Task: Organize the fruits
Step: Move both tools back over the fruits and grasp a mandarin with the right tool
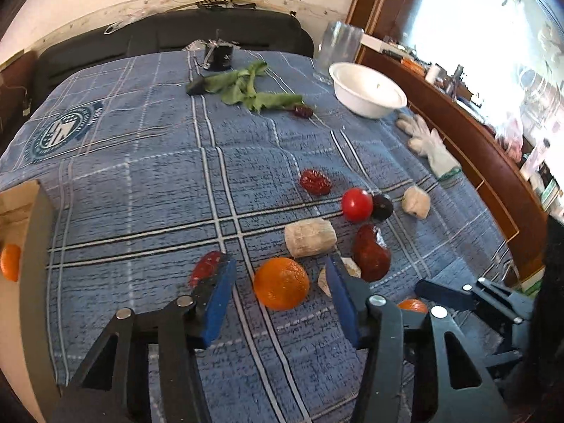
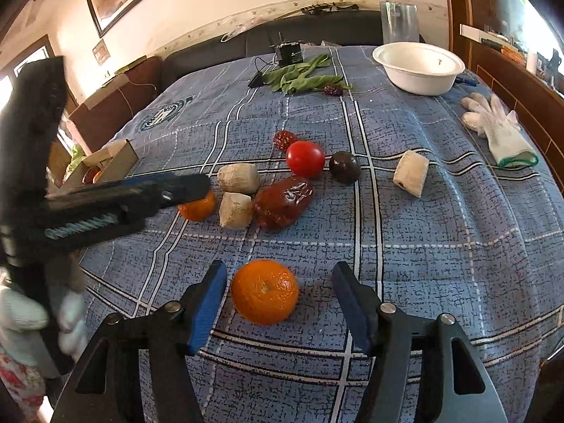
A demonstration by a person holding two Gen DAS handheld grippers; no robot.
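My left gripper [image 1: 280, 269] is open, its jaws either side of an orange mandarin [image 1: 281, 283] on the blue checked cloth [image 1: 141, 194]. My right gripper [image 2: 278, 275] is open around a second mandarin [image 2: 265, 291]. Beyond lie a red tomato [image 2: 305, 158], a dark round fruit [image 2: 344, 167], a wrapped red sausage-like item [image 2: 283, 202], red dates [image 2: 284, 139], and pale chunks [image 2: 238, 177]. A cardboard box [image 2: 116, 157] at the left holds an orange fruit [image 1: 10, 262]. The left gripper also shows in the right wrist view [image 2: 190, 185], over the first mandarin [image 2: 197, 208].
A white bowl [image 2: 419, 67] stands at the far right, with a glass jar [image 2: 400, 23] behind it. Green leaves [image 2: 303, 77] and a small black device [image 2: 289, 54] lie at the far side. A white glove [image 2: 500, 130] lies by the right edge, next to a wooden ledge.
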